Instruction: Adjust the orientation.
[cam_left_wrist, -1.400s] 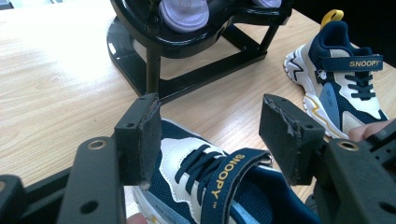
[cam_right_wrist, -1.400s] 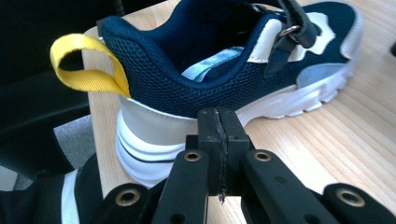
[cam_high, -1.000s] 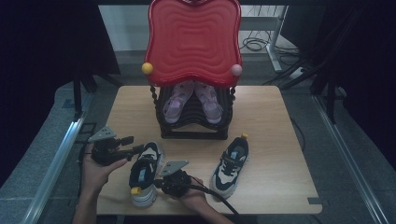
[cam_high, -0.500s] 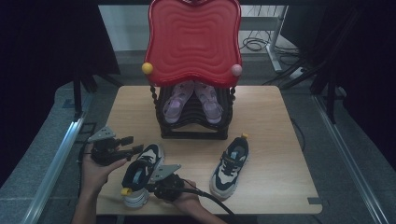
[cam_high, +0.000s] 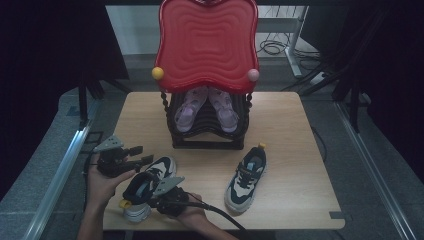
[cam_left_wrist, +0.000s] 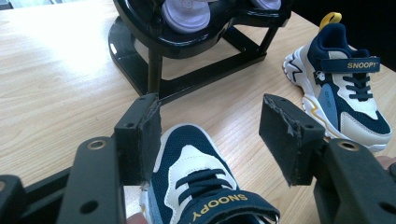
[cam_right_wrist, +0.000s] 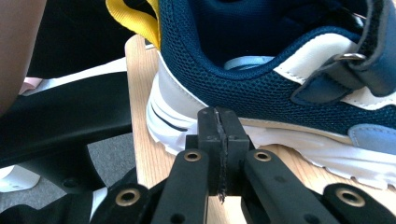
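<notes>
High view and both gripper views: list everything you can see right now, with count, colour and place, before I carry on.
Table: one, light wood, centre of the high view.
Shoe rack: one, black, at the table's far middle, under the red top.
Red top: one, red with a wavy surface, over the rack, a yellow and a pink knob at its lower corners.
Purple shoes: two, on the rack, toes toward the person.
Near sneaker: one, navy and white with a yellow heel loop, near left edge, between the grippers.
Far sneaker: one, same colours, near right of centre, lying free.
Left gripper: black, jaws open around the near sneaker's toe.
Right gripper: black, jaws shut, against the near sneaker's white sole.
</notes>
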